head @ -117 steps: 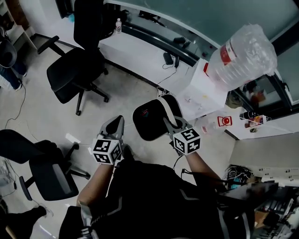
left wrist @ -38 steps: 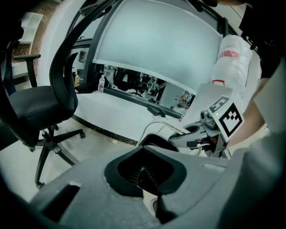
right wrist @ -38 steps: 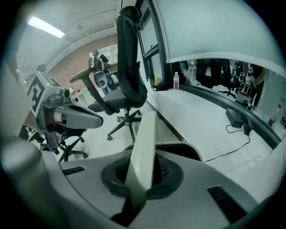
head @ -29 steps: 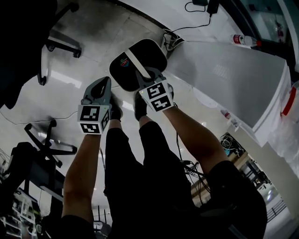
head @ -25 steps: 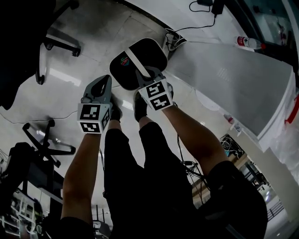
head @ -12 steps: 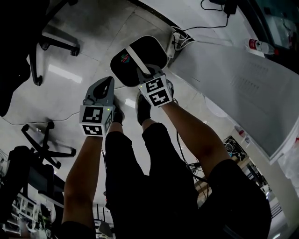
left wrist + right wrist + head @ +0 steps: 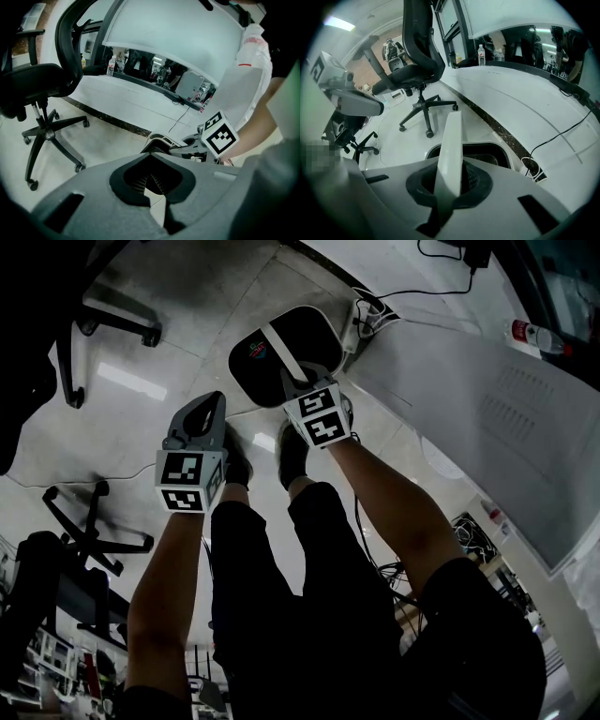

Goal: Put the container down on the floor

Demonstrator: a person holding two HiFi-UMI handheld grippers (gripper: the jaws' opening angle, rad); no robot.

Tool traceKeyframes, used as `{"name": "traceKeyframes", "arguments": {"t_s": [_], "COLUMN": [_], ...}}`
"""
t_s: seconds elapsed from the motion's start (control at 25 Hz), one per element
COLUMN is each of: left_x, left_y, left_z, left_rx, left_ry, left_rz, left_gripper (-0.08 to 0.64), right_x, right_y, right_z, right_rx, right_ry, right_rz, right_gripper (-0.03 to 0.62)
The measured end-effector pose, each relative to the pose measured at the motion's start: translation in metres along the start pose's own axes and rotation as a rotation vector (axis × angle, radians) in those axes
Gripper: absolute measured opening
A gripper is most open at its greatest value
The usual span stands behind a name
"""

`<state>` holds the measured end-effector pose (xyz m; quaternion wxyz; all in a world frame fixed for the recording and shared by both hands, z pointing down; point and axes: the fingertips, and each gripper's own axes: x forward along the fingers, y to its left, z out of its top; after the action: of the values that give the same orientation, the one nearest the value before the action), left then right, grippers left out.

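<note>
Container (image 7: 305,338) handle (image 7: 278,345) clamped in right gripper (image 7: 300,382) jaws, left gripper (image 7: 213,401) jaws closed, base hidden.

The black container (image 7: 281,367) has come down much closer to the floor (image 7: 178,352). The right hand-held gripper (image 7: 298,381) carrying it went down toward the floor too, and so did the left hand-held gripper (image 7: 210,403). The person has bent over above the floor.
</note>
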<state>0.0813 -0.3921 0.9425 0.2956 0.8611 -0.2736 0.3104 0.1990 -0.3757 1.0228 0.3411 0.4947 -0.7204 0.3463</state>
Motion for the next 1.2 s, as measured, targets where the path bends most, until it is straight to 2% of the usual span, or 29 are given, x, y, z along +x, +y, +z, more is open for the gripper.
{"name": "traceKeyframes", "arguments": {"t_s": [0.24, 0.52, 0.6, 0.64, 0.72, 1.2], "left_x": [-0.003, -0.013, -0.019, -0.023, -0.029, -0.055], "left_y": [-0.001, 0.004, 0.005, 0.005, 0.004, -0.017], "left_z": [-0.003, -0.002, 0.002, 0.004, 0.008, 0.025], "left_rx": [0.001, -0.009, -0.005, -0.004, -0.006, 0.014], "left_ry": [0.006, 0.005, 0.001, -0.001, -0.005, -0.016], "left_rz": [-0.004, 0.028, 0.039, 0.044, 0.047, 0.047], "left_gripper": [0.006, 0.006, 0.006, 0.006, 0.006, 0.006], "right_x": [0.000, -0.005, -0.010, -0.012, -0.016, -0.044], "right_y": [-0.005, -0.009, -0.014, -0.016, -0.017, -0.013], "right_z": [-0.005, -0.007, -0.005, -0.004, -0.004, 0.006], "right_rx": [0.023, 0.015, 0.027, 0.033, 0.037, 0.014], "right_ry": [0.007, 0.041, 0.037, 0.038, 0.051, 0.065], "right_rz": [0.002, -0.007, -0.024, -0.029, -0.023, 0.004], "right_gripper": [0.008, 0.013, 0.045, 0.090, 0.117, 0.146]}}
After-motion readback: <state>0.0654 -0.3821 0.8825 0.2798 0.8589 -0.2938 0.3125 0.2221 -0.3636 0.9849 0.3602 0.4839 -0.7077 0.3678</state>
